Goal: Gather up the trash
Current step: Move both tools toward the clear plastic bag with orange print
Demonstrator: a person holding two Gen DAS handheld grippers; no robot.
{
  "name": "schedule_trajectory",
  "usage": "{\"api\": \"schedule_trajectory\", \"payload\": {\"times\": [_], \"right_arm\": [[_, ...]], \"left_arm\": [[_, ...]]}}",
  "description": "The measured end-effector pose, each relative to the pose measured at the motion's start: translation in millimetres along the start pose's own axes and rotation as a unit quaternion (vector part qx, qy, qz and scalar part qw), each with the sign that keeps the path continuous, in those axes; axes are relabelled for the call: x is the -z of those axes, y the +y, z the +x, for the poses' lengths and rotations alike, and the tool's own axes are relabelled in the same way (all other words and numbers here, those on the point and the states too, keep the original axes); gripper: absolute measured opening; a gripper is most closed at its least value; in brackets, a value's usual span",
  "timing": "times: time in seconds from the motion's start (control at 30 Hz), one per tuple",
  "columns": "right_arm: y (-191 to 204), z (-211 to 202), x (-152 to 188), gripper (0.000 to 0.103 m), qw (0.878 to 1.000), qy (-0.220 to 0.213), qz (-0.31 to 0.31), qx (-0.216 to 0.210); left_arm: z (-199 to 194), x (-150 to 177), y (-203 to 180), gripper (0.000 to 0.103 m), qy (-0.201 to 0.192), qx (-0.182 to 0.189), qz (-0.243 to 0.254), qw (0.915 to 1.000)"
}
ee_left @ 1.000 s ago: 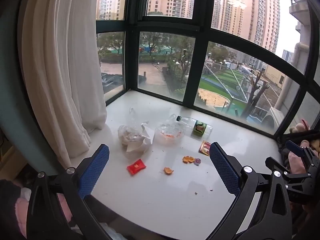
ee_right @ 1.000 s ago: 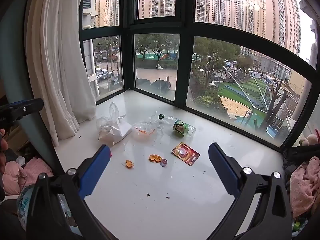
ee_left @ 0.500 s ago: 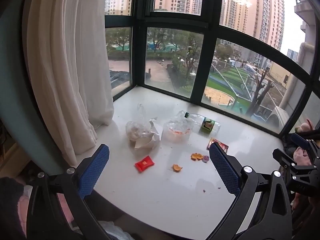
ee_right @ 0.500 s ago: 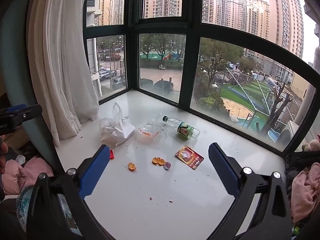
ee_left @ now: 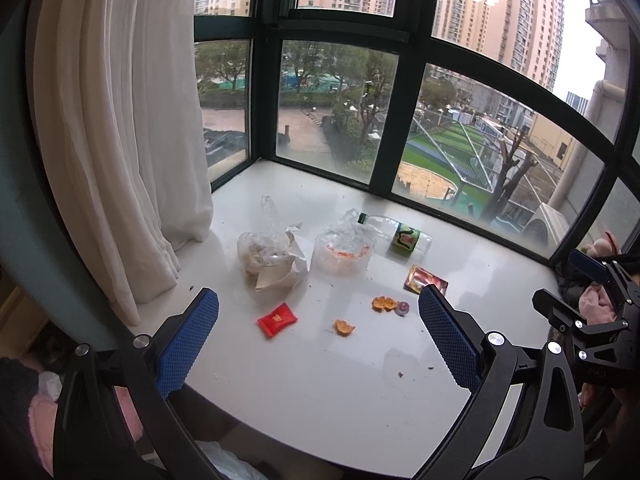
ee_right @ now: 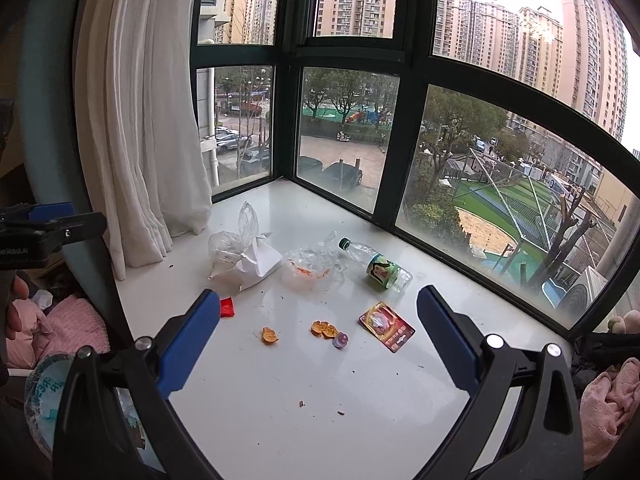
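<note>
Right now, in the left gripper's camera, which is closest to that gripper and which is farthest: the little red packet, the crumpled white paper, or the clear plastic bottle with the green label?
1. Little red packet, nearest, left of centre.
2. Crumpled white paper, farther back, left.
3. Clear plastic bottle with the green label, farthest, lying by the window on the right.

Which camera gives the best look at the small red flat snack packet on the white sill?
The left wrist view: the small red flat snack packet lies fully in the open, between the open left gripper's fingers. In the right wrist view only a corner of it shows, behind the open right gripper's left finger.
</note>
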State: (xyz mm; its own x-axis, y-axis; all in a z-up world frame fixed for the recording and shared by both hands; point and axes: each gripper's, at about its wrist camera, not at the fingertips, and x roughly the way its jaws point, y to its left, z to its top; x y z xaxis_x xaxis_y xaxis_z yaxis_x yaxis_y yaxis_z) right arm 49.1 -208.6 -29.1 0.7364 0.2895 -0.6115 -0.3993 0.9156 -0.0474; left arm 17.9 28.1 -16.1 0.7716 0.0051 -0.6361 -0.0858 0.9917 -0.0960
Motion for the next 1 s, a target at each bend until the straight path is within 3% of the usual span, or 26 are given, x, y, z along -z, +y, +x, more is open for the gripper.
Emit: {"api": "schedule_trajectory", "payload": {"times": [0.27, 0.83, 1.0], "right_arm": [[-15, 29, -13, 0.096, 1.000, 0.012, 0.004, -0.023], [-58, 105, -37, 0.096, 0.999, 0.031, 0.018, -0.030], [-71, 134, -39, 0.096, 0.998, 0.048, 0.019, -0.043]], "left_arm": [[24, -17, -7, 0.097, 0.009, 0.018, 0.007, 0.9998], [128, -51, -43, 0.097, 0.045, 0.050, 0.047, 0.9967], [160, -55, -47, 0.097, 0.047, 0.084, 0.057, 0.9938]]}}
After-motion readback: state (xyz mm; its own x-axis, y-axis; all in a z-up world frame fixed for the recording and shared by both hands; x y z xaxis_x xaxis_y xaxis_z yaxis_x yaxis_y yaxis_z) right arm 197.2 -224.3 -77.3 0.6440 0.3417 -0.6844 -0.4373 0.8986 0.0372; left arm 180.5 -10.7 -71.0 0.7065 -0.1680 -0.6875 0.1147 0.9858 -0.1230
